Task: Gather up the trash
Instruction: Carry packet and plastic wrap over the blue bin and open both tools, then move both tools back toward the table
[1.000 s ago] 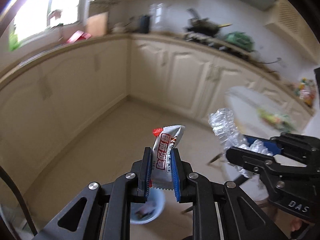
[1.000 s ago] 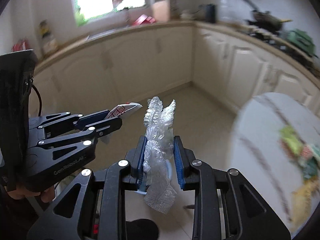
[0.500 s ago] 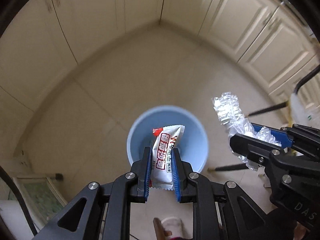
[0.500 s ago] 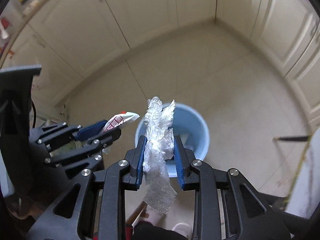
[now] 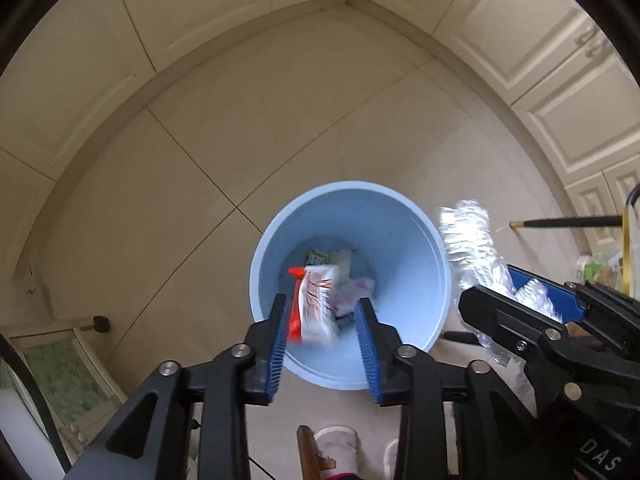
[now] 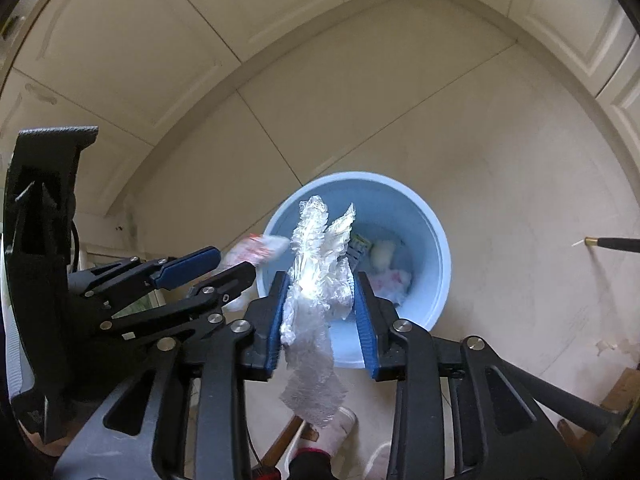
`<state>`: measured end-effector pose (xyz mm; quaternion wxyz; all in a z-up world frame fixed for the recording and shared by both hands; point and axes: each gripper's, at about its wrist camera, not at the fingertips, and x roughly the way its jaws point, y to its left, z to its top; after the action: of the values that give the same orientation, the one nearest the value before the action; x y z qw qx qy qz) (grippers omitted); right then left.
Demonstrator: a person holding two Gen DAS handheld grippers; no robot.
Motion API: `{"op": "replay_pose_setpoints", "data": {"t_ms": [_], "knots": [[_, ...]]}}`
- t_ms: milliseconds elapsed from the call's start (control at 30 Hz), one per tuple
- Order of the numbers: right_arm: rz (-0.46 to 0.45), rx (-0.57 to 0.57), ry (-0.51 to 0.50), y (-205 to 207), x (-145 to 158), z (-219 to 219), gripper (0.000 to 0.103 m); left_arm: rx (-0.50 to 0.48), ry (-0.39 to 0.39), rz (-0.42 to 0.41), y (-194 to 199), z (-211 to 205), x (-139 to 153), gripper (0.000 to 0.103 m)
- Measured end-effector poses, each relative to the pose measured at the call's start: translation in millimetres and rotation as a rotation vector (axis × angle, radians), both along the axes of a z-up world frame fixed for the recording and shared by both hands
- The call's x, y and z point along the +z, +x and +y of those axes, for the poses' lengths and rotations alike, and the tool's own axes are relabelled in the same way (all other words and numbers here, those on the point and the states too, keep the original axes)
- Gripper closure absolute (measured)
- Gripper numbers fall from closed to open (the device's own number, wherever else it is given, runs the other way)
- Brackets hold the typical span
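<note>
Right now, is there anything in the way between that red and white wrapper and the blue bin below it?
Nothing visible. The red and white wrapper hangs blurred between the open pads of the left tool, directly over the blue bin. The bin has no lid; only earlier trash lies at its bottom. The right tool with its clear plastic stays off to one side.

Bin (image 5: 416,248) on floor (image 5: 280,120) — cabinets (image 5: 200,12) behind.

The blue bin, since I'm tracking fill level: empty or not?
Not empty: the blue bin already has a few wrappers at its bottom.
</note>
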<state>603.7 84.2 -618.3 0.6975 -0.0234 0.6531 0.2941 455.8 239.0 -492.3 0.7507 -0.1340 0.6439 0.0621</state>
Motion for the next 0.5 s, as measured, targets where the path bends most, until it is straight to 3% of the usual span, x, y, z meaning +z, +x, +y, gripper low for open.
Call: {"op": "replay_pose_setpoints", "data": {"t_ms": [200, 267, 367, 500], "knots": [[-0.012, -0.037, 0.026, 3.2, 12.7, -6.3, 0.044, 0.043, -0.017, -0.04, 5.0, 25.1, 25.0, 0.061], [-0.028, -0.036, 0.037, 0.7, 23.2, -7.2, 0.043, 0.05, -0.002, -0.063, -2.8, 24.5, 41.6, 0.061], [-0.082, -0.022, 0.035, -8.4, 46.0, 1.1, 0.042, 0.064, 0.054, -0.123, -22.3, 22.7, 80.5, 0.06], [-0.231, -0.001, 0.006, -26.5, 105.4, 3.4, 0.016, 0.111, 0.167, -0.263, -56.5, 6.8, 156.6, 0.058]]}}
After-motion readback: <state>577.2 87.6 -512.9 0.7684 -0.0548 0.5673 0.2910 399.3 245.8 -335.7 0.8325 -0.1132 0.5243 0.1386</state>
